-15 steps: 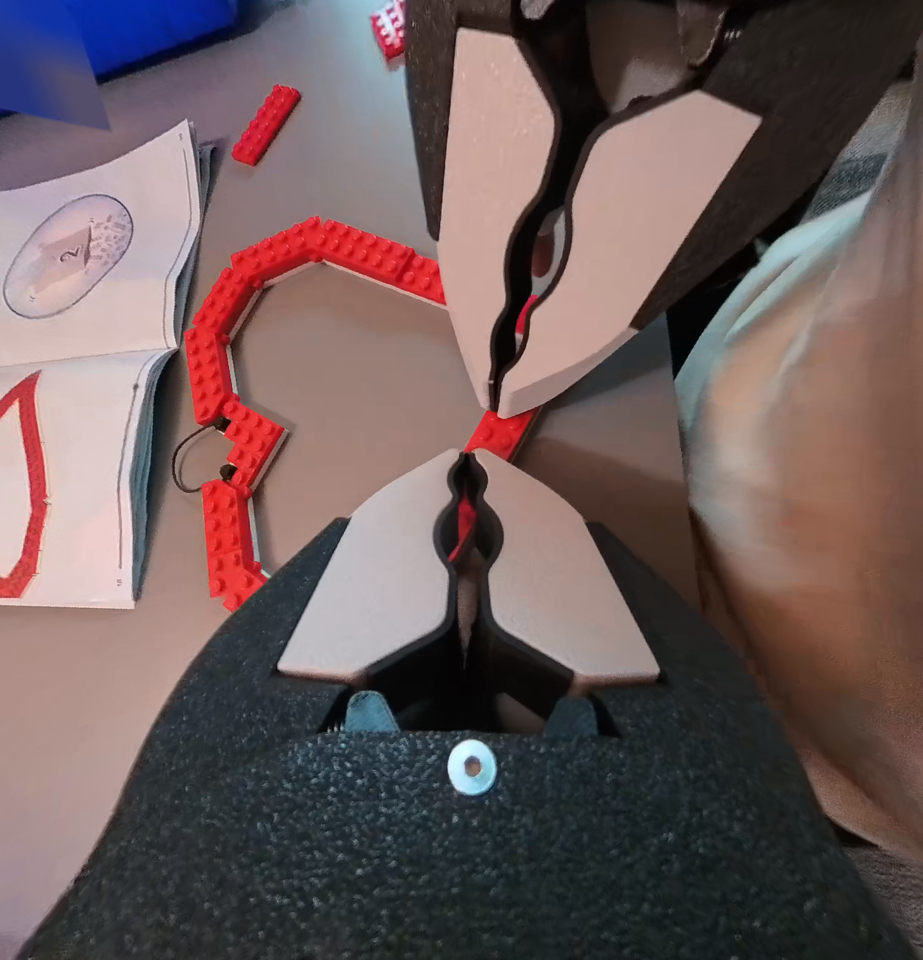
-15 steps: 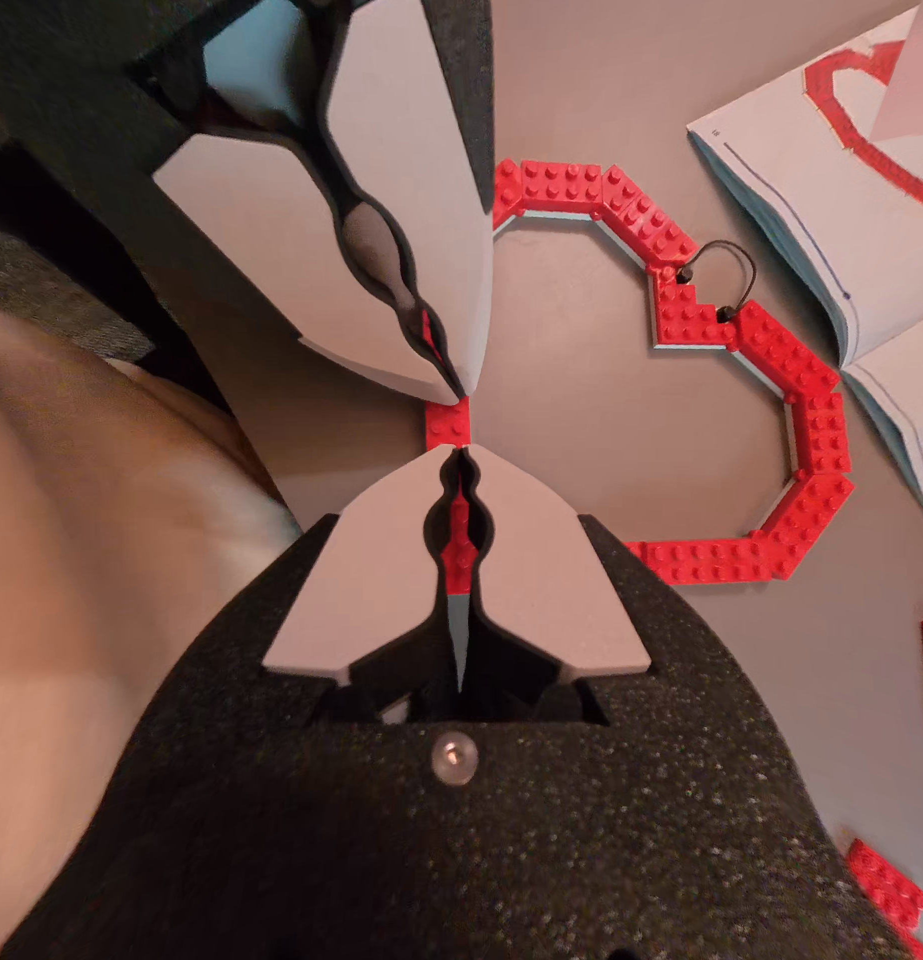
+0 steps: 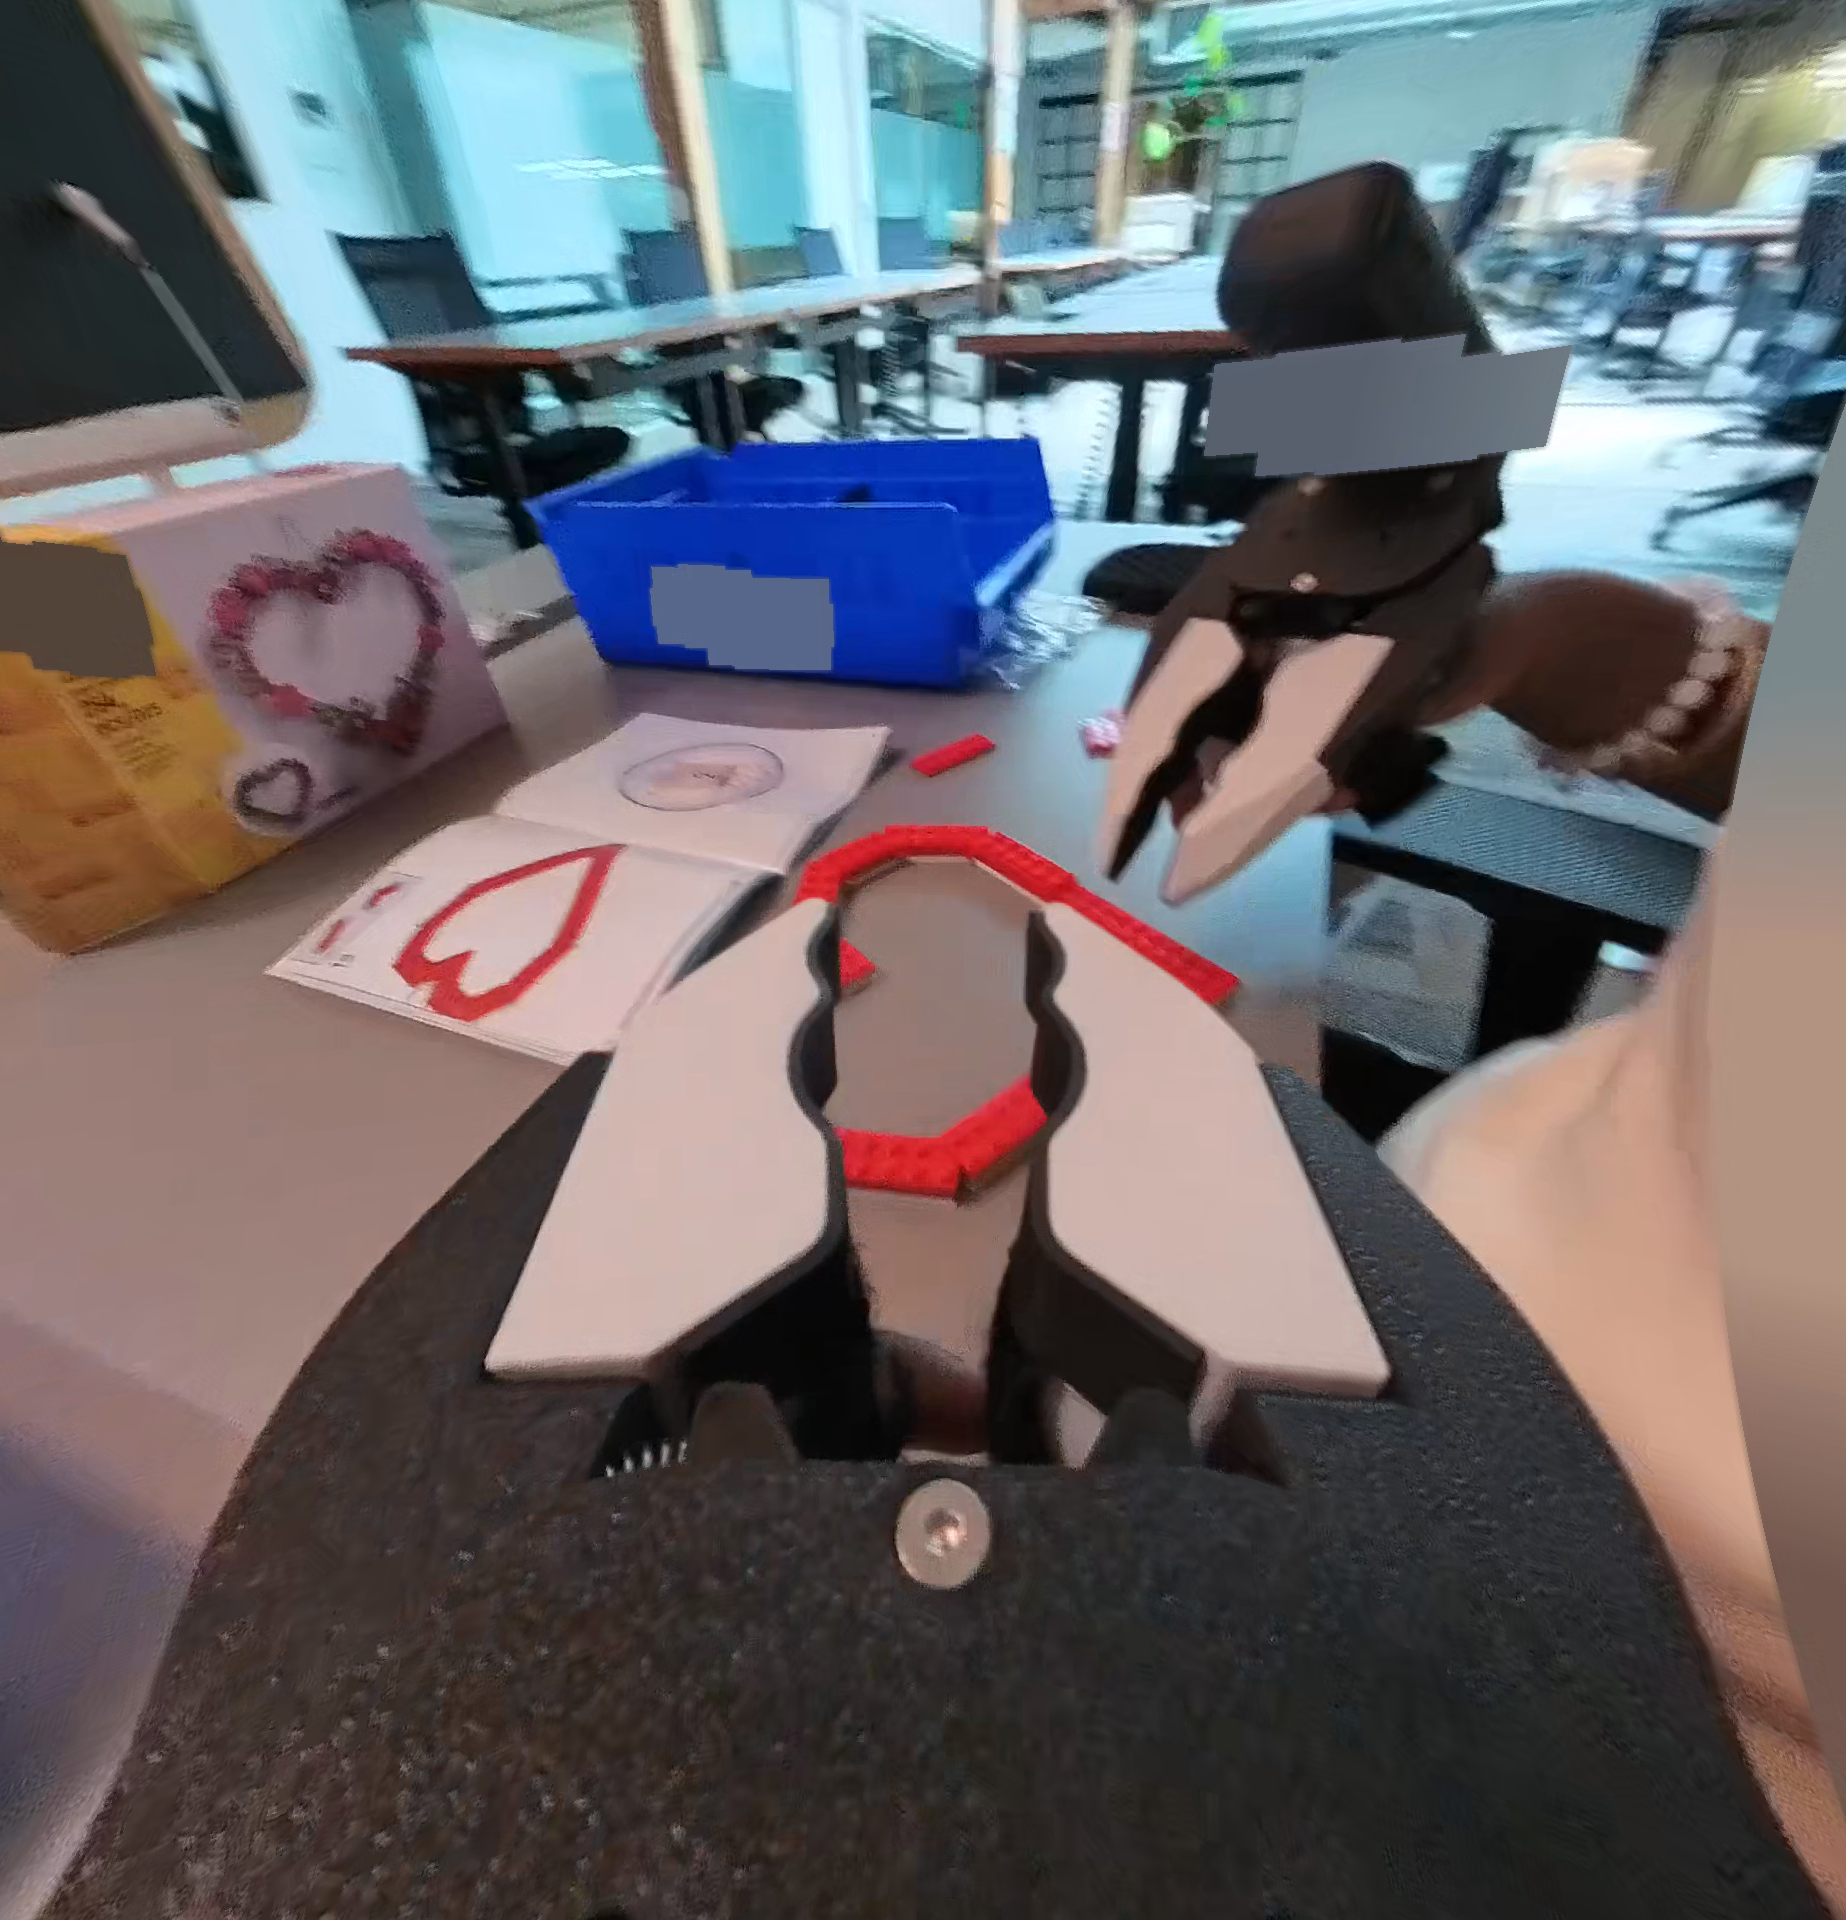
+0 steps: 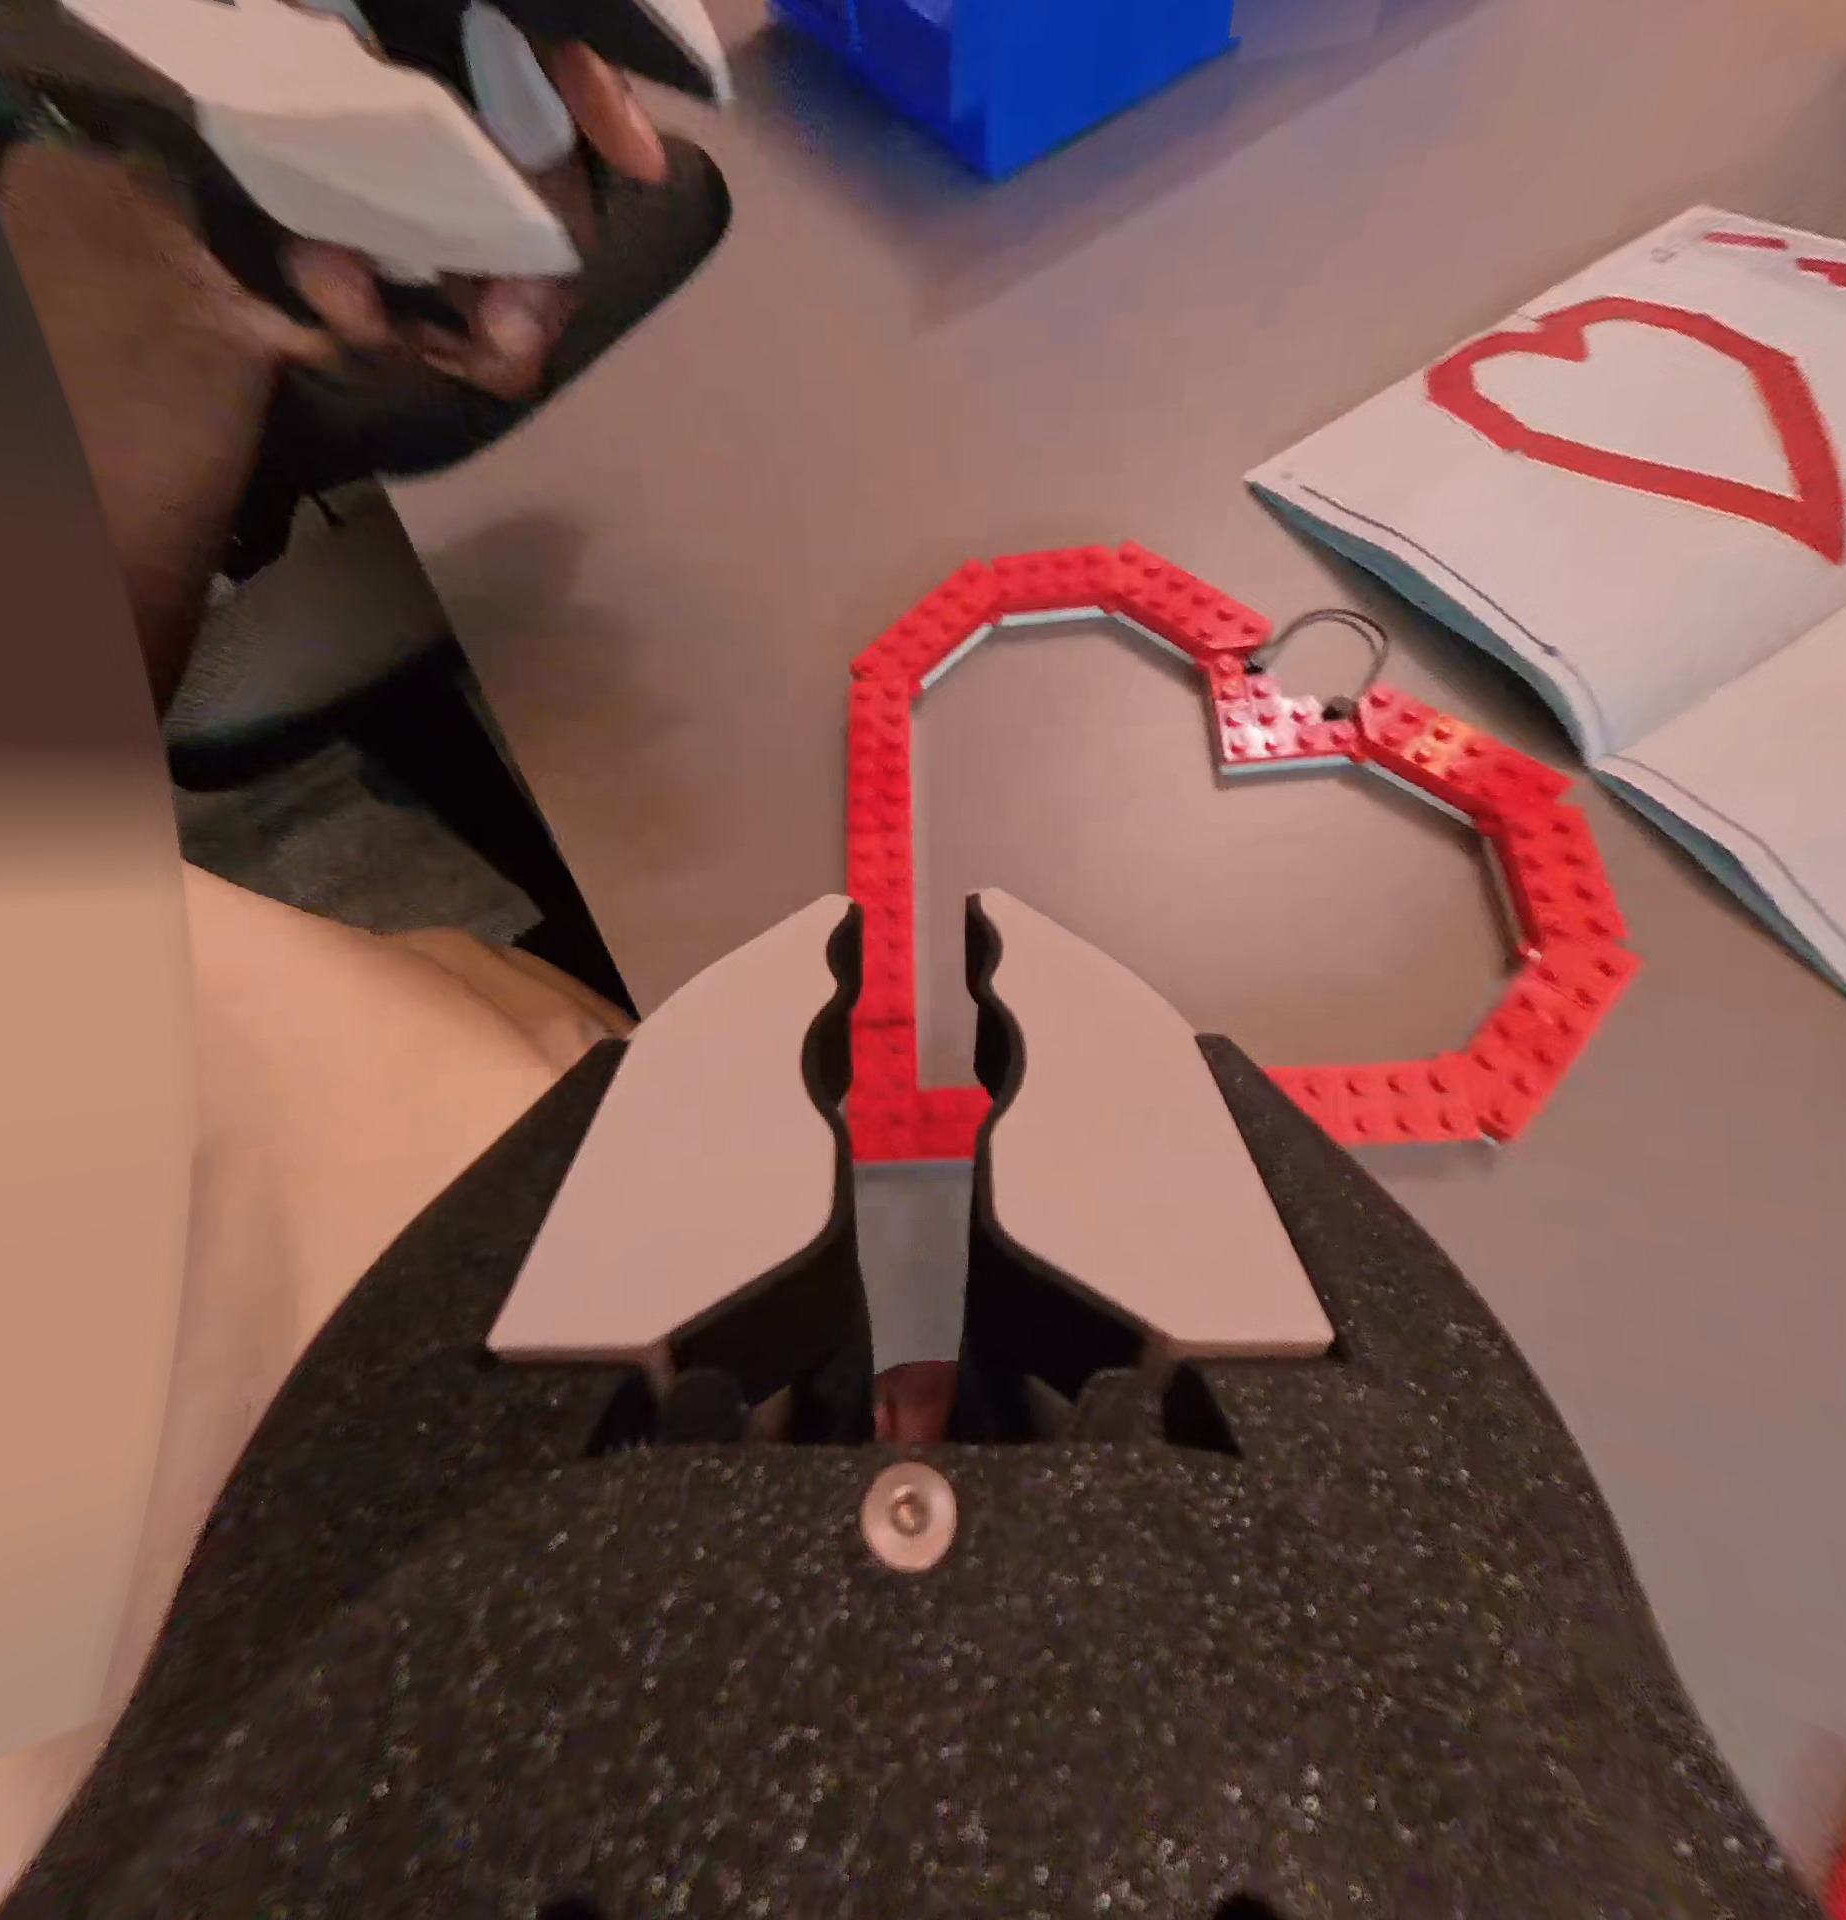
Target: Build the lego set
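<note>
Heart [image 4: 1189, 852] of red bricks flat on worktop [image 4: 898, 436] beside booklet [image 4: 1646, 582], left gripper [image 3: 934, 914] and right gripper [image 4: 908, 909] both spread, gripping nothing.

No legible writing, print on the yellow-and-white cardboard box [image 3: 223, 675] at far left blurred, open white paper booklet [image 3: 586, 883] bearing only drawings
</note>
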Demonstrator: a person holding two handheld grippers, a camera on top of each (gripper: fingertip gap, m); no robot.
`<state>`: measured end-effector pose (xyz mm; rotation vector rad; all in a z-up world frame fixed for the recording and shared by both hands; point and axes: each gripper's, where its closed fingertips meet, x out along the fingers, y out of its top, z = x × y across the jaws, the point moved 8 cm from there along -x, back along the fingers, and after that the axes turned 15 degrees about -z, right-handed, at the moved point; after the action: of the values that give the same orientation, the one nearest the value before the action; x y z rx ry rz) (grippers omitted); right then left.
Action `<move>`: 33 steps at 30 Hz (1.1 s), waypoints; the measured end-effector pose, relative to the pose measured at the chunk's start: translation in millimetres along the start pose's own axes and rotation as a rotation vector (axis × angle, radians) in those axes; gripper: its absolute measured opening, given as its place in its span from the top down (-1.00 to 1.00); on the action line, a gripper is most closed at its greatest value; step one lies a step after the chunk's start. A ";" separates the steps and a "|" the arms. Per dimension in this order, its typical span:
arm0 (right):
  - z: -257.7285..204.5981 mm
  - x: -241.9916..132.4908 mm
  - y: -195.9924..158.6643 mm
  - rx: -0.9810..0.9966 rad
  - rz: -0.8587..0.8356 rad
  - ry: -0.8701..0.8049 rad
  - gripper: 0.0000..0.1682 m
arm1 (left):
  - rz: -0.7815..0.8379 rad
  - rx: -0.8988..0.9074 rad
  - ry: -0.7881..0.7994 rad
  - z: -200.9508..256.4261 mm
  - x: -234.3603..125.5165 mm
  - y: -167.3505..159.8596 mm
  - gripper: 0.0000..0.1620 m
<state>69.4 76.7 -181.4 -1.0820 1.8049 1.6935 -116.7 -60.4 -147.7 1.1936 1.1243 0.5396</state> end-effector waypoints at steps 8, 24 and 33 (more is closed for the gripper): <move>-19.7 20.1 -10.5 -0.071 -0.132 -0.060 0.77 | -0.180 0.180 -0.134 21.3 33.6 -25.6 0.75; -15.2 32.6 -9.6 -0.066 -0.235 -0.105 0.84 | -0.547 0.186 -0.241 36.9 99.3 -27.1 1.00; -16.8 36.3 -9.0 -0.081 -0.298 -0.151 0.79 | -0.611 0.145 -0.246 37.1 100.4 -25.1 1.00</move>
<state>58.0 52.1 -212.1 -1.1577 1.4144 1.6301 -49.0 -2.2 -211.9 0.9389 1.2506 -0.1543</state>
